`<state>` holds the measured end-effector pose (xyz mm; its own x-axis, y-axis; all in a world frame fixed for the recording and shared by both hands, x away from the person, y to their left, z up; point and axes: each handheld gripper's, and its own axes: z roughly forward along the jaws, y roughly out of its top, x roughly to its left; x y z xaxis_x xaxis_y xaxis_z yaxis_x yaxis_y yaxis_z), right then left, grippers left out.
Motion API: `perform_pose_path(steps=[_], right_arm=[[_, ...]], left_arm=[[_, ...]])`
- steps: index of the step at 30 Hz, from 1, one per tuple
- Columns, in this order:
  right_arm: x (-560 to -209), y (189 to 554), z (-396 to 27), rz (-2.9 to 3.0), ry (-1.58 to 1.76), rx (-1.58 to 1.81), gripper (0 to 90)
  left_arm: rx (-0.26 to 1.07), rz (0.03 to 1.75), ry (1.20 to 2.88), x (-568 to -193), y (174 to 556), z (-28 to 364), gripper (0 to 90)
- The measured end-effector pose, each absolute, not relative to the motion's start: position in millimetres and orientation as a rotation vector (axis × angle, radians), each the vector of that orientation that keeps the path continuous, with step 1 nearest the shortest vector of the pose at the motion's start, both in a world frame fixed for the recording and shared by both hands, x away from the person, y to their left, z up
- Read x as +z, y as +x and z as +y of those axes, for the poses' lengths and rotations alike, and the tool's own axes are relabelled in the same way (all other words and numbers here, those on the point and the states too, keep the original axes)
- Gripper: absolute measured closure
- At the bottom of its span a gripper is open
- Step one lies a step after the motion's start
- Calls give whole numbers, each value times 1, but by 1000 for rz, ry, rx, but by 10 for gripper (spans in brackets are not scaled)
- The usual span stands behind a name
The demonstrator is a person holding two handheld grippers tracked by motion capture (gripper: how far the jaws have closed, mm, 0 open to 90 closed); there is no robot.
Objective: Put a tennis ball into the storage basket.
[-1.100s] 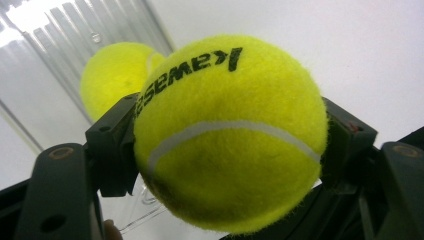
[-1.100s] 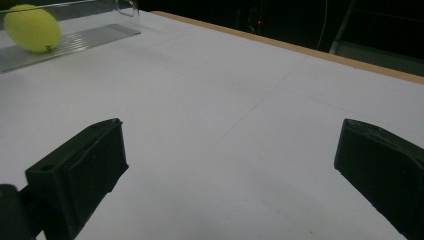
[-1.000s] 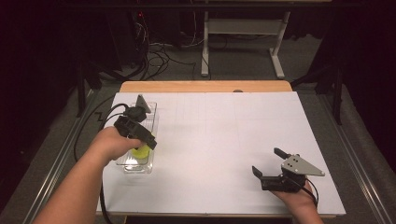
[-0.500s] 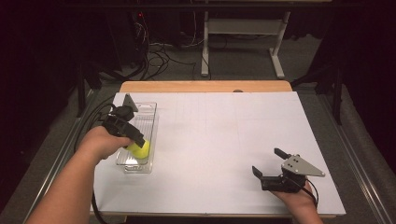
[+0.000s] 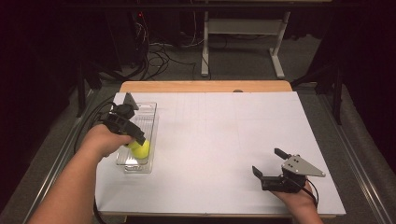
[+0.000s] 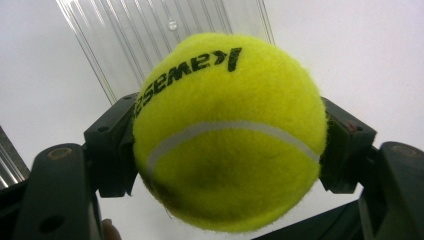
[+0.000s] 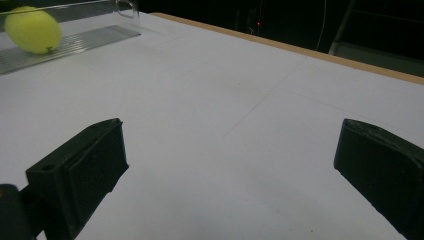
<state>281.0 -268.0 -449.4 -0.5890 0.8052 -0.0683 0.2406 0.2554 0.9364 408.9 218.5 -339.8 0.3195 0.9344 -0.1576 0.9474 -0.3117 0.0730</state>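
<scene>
Left gripper [image 5: 135, 140] sits at the left of the high view, jaws clamped on a yellow tennis ball [image 5: 140, 148]. In the left gripper view the tennis ball [image 6: 227, 135] sits mid-frame with a black pad pressed against each side; black lettering runs across its top and a white seam curves over its front.

The ball is over the clear plastic tray [image 5: 147, 116] at the left edge of the white counter [image 5: 224, 140]. Can't tell whether it touches the tray floor. The tray's ribbed surface [image 6: 150, 45] shows behind the ball, top of frame.

Right gripper [image 5: 273, 170] is lower right in the high view, resting on the counter, well apart from the tray. Jaws wide, nothing between them. The right gripper view shows bare white counter [image 7: 225, 125] between both jaws, with ball [image 7: 32, 30] and tray [image 7: 75, 40] far off at upper left.
</scene>
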Motion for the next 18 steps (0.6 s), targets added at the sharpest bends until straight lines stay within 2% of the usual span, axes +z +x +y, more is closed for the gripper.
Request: perform_pose_path(steps=[18], right_arm=[[-450, 281, -269, 1982, 949, 1333, 9]], left_arm=[[-120, 1753, 2415, -328, 432, 216, 263]])
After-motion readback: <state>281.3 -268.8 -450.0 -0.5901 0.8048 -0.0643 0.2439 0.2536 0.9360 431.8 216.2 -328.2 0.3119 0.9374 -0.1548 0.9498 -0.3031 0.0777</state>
